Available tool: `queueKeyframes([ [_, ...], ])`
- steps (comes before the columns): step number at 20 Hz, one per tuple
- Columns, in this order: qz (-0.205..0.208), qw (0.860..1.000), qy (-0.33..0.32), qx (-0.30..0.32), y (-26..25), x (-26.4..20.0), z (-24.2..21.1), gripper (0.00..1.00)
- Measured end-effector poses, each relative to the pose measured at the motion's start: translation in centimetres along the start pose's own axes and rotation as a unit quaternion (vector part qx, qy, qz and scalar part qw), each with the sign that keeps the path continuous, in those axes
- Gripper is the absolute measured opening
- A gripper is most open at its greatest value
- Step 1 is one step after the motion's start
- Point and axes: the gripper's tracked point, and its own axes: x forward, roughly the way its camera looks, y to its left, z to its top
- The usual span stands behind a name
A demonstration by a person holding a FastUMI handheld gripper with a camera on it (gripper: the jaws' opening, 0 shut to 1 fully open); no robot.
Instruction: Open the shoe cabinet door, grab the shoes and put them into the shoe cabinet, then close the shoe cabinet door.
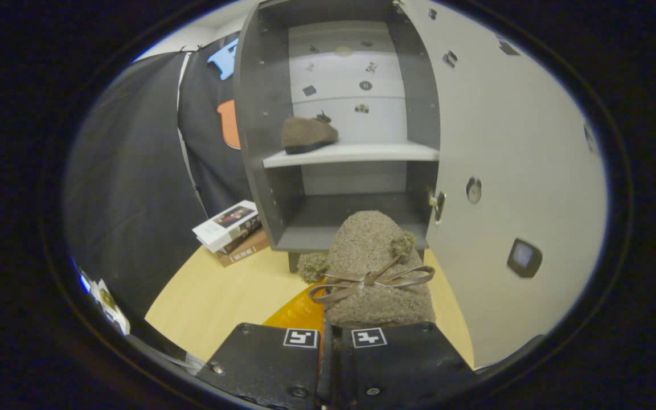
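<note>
No words or numbers can be read. The books beside the cabinet carry print too small to make out; the gripper bears two square black-and-white marker tags.

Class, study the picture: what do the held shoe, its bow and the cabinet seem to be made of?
Shoe in the closed gripper: fuzzy brown fabric, probably fleece or boucle, nubbly and matte.
Bow: smooth brown cord, perhaps leather, faintly shiny.
Cabinet: likely laminated board, flat matte grey panels, visible screw holes.

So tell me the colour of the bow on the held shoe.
Brown, on the shoe clamped in the tongs; gripper view.
</note>
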Motion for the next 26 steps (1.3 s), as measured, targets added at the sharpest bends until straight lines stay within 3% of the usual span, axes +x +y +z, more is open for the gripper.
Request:
queueKeyframes([
  [8, -0.012, 0.996, -0.087, -0.021, 1.4, 1.3, 13.1, 0.09],
  [17, -0.02, 0.989, -0.142, -0.032, 0.4, 9.3, 25.9, 0.09],
  [26, -0.041, 0.995, -0.086, -0.032, -3.1, 22.5, 29.4, 0.09],
])
